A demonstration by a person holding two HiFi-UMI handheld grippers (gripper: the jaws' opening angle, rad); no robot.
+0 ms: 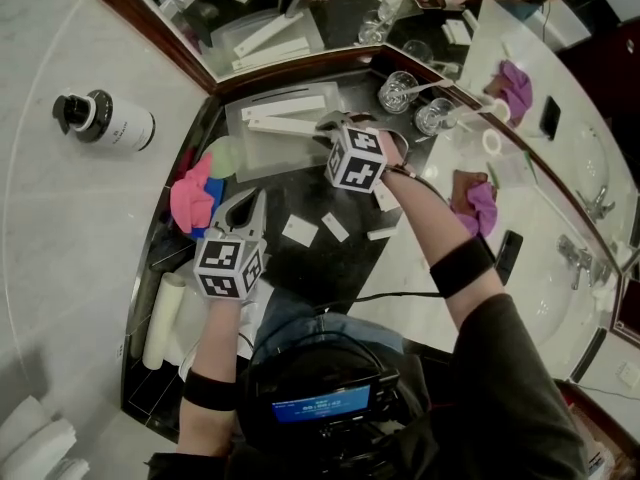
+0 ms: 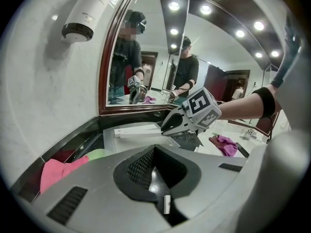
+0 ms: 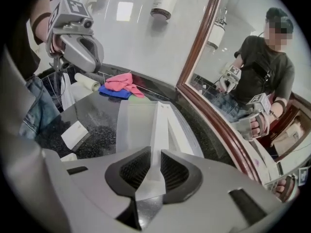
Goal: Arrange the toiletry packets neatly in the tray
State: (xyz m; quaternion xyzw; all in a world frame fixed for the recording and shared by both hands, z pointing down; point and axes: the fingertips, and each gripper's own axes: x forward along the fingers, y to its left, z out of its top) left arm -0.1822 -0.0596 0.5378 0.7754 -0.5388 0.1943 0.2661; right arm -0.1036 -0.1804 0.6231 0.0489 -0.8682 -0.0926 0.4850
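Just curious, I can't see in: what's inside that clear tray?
The tray holds two long white packets side by side: the far packet and the near packet, gripped at its end by the right gripper's fingers. Anything under the packets is hidden.

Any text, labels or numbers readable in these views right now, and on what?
Bottle label: possibly "BALMA...", too blurred to be sure.
Blue screen on the headset: text too small to read.
Marker cubes: square patterns only, no words.
The long packet and loose packets: no legible print.
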